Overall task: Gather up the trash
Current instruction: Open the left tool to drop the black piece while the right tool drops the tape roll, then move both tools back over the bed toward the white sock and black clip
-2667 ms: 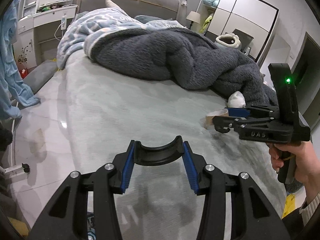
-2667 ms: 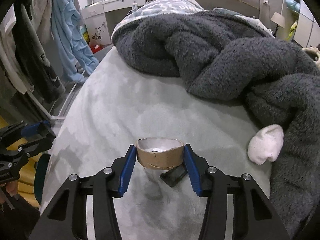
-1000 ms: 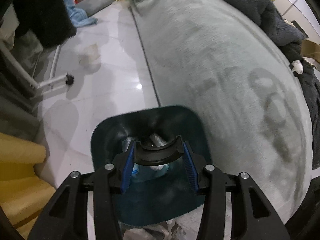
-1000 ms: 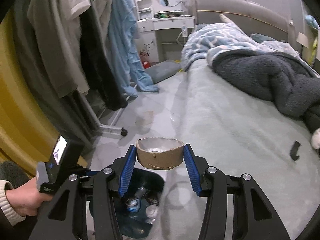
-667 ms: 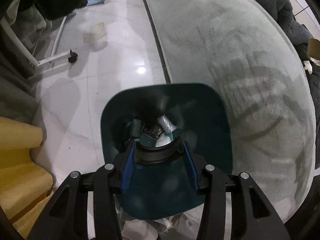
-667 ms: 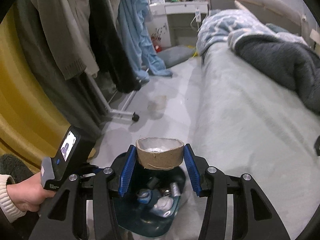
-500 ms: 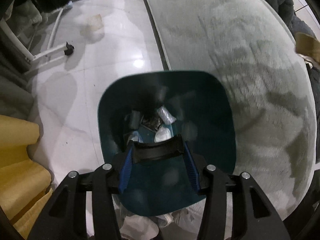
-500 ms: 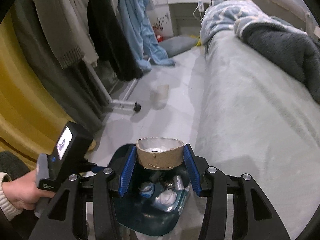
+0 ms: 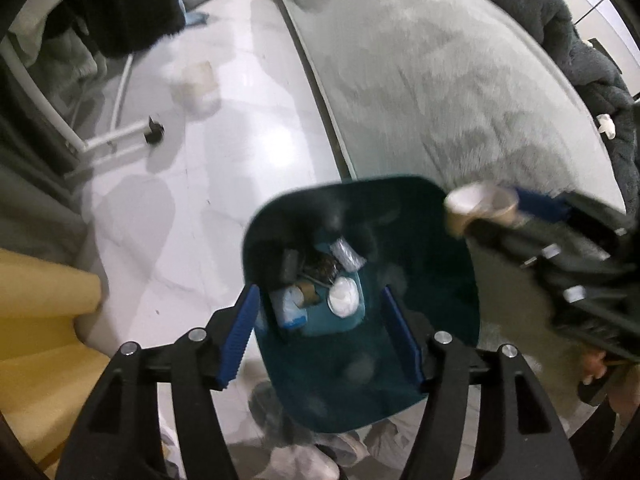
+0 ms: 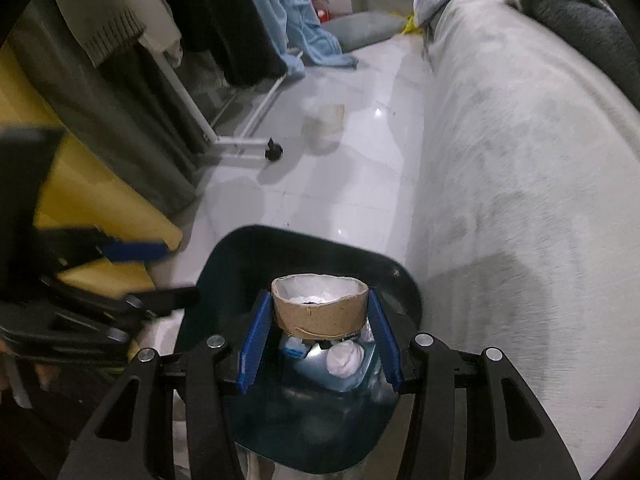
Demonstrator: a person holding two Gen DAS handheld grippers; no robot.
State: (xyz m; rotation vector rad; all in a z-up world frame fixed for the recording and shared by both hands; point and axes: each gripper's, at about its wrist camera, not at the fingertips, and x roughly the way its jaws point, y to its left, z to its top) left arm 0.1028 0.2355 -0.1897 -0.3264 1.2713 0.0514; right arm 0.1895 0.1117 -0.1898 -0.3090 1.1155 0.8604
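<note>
A dark teal trash bin point(image 9: 440, 320) point(image 10: 224, 272) stands on the floor beside the bed, with several bits of trash inside. My right gripper point(image 10: 320, 312) is shut on a short brown cardboard roll point(image 10: 320, 312) and holds it right above the bin's opening. That roll point(image 9: 480, 206) and the right gripper also show blurred at the bin's far right rim in the left wrist view. My left gripper point(image 9: 326, 328) is open and empty, with its fingers over the near side of the bin.
A grey bed point(image 10: 520, 160) runs along the right, with a dark fleece blanket point(image 9: 580, 40) on it. A clothes rack foot with a caster point(image 10: 274, 152) and hanging clothes point(image 10: 140, 60) stand left. A pale cup point(image 10: 328, 124) sits on the white floor. Yellow padding point(image 9: 36, 340) lies near left.
My left gripper has opened and let go of the black curved piece it held. My right gripper has carried the cardboard roll from the bed to above the bin.
</note>
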